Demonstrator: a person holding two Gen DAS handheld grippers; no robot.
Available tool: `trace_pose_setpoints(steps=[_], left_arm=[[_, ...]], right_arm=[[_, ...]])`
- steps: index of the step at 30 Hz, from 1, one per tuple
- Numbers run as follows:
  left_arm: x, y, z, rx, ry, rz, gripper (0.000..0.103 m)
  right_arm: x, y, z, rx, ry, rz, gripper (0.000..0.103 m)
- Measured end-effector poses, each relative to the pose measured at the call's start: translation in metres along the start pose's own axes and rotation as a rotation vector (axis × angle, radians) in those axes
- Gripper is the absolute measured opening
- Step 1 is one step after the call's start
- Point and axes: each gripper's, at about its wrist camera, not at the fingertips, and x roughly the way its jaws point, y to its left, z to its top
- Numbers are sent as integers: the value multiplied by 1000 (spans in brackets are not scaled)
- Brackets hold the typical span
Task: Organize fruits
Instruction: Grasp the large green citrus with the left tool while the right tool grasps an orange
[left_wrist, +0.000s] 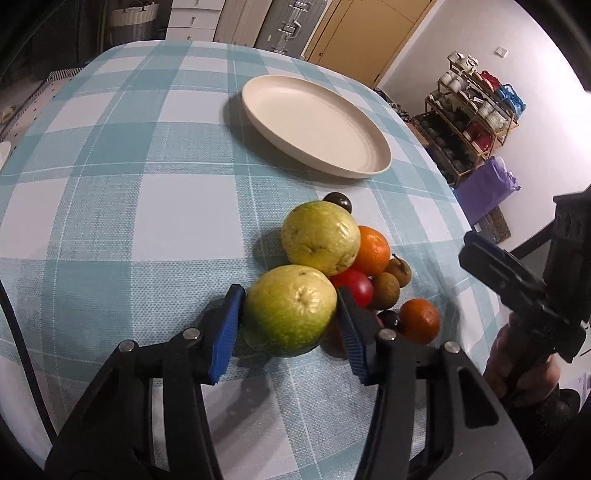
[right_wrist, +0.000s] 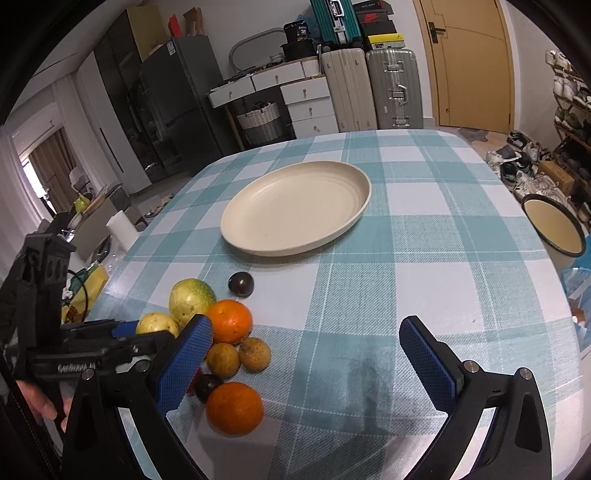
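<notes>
Blue-padded fingers (left_wrist: 226, 332) of your left gripper (left_wrist: 288, 328) clasp the nearer guava (left_wrist: 290, 310) at lower centre, both pads touching it. Your right gripper (right_wrist: 308, 363) gapes wide, holding nothing. Behind the fruit pile, toward upper centre, sits a cream plate (left_wrist: 258, 110).

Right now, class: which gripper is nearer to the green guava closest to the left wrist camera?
Left. The left gripper has the near guava between its blue pads. The right gripper stands open off to the side, over bare tablecloth beside the fruit pile.
</notes>
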Motion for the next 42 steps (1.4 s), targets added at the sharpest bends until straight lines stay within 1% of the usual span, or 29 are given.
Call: trace_pose_setpoints(steps=[5,12,19,24,30,36,39,42], left_arm=[[-3,2,-3,-4,-3,-6,47],[-6,3,-5,-2,-9,-5,47],[-12,1,-5,13,-17,4,47],[-16,3,-5,5,-24,11,47],[-19,2,-5,11,-24,13,47],[-23,1,-5,17,-30,15,47],[-26,0,-5,19,-33,16,47],[-26,-1,-5,26,-33,22,47]], right_arm=[[-4,2,-8,-18,-1,13,103],[-1,4,-21,4,34,87,103],[1,11,-31,-3,68,127,103],[5,19,-39,-5,97,156,102],[9,25,-46,-12,115,170,98],[15,29,-49,-35,141,164,84],[17,30,-51,-35,145,168,83],[17,30,-53,-37,149,173,78]])
